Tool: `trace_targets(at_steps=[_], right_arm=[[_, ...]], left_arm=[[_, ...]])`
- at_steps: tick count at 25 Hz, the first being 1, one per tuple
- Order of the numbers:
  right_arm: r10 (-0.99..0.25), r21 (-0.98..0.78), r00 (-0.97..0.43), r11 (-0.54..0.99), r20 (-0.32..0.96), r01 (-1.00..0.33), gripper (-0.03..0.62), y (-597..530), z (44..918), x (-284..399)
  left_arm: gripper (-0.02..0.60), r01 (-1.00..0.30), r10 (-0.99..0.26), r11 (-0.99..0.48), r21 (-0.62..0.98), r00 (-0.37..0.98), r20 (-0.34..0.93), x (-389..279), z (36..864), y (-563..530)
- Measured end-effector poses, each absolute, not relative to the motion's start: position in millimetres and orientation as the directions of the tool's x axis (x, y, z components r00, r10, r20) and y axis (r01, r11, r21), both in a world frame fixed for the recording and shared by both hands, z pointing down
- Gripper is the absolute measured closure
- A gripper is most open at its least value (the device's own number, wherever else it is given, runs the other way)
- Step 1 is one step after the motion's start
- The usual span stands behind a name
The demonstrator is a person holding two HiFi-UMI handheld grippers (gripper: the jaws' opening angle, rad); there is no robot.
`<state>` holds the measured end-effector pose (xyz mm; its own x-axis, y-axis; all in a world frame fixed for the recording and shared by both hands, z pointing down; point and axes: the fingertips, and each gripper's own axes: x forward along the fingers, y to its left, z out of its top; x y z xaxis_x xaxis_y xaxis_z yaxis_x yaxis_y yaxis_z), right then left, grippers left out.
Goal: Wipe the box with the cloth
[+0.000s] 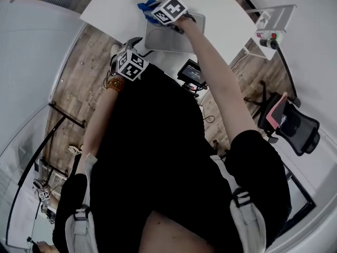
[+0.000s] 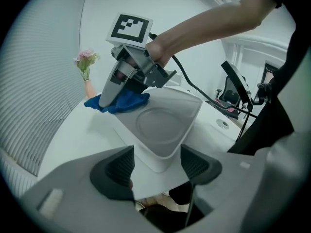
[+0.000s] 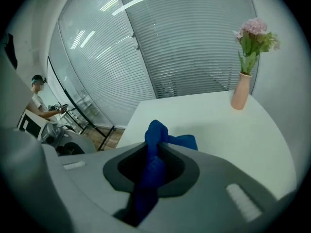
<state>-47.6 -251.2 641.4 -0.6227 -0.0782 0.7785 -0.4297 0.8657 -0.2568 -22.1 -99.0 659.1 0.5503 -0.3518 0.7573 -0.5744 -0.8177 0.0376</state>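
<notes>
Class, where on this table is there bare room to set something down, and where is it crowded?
Free: the table between cloth and vase; also the strip left of the box in the left gripper view. Crowded: the box's far-left corner, where the right gripper holds the cloth.

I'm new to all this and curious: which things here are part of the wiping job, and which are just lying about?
In the job: blue cloth, clamped in the right gripper; box.
Just about: flower vase; office chair; open left gripper.
</notes>
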Motion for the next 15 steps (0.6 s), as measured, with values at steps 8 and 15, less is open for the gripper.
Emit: trace_targets(at_steps=[8, 15], right_arm=[[0.026, -0.328, -0.685, 0.890, 0.728, -0.316, 0.522, -215, 638, -54], [0.036, -0.284, -0.675, 0.923, 0.737, -0.260, 0.522, -200, 639, -60]], left_arm=[[0.268, -0.621, -0.377, -0.781, 0.057, 0.544, 0.750, -28, 661, -100], [0.268, -0.650, -0.391, -0.757, 0.073, 0.539, 0.746, -35, 662, -101]])
